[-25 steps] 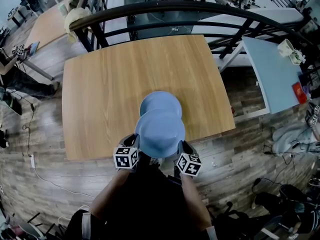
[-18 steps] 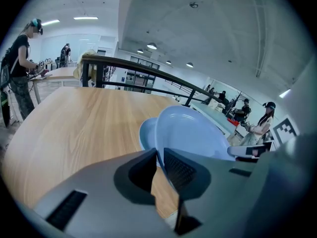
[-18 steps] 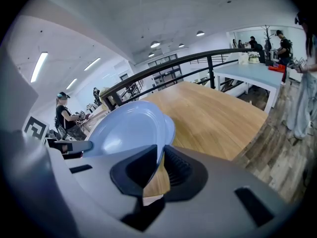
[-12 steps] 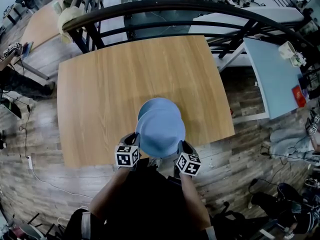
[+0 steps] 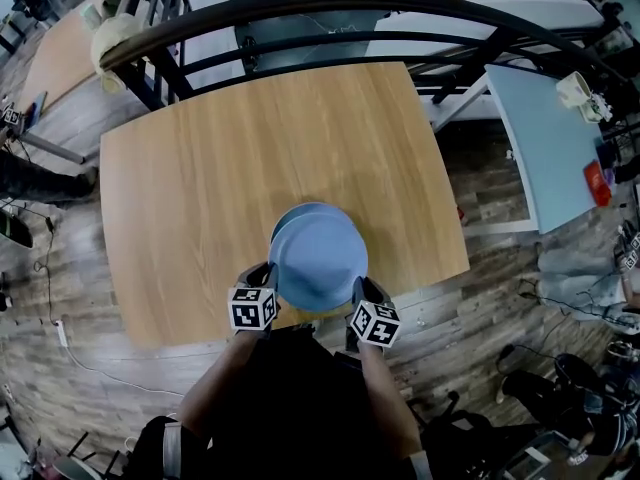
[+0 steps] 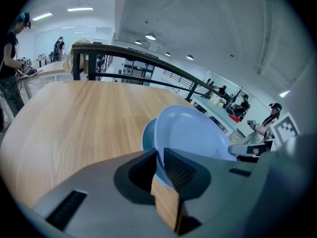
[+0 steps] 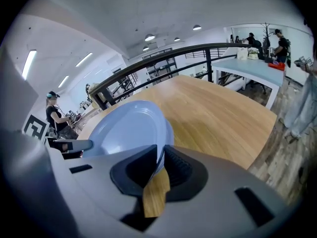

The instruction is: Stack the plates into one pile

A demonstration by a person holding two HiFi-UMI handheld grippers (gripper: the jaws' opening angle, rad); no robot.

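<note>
Both grippers hold one light blue plate [image 5: 318, 260] by opposite rims, just above the near part of the wooden table [image 5: 200, 188]. My left gripper [image 5: 268, 276] is shut on its left rim [image 6: 159, 158]; my right gripper [image 5: 357, 290] is shut on its right rim [image 7: 161, 157]. A second blue plate [image 5: 296, 214] lies on the table under it, with only its far-left edge showing. In the left gripper view the held plate [image 6: 193, 133] tilts over the lower plate [image 6: 147, 135]. The right gripper view shows the held plate [image 7: 126, 128] above the lower plate's edge [image 7: 170, 132].
A black curved railing [image 5: 300, 23] runs behind the table's far edge. A pale blue table [image 5: 550, 128] stands to the right, and another wooden table [image 5: 60, 53] at the far left. The person's body is at the table's near edge. Cables lie on the floor [image 5: 60, 318].
The held plate has travelled forward over the plate on the table, which now shows only a thin crescent. Both grippers kept their hold on the rims.
</note>
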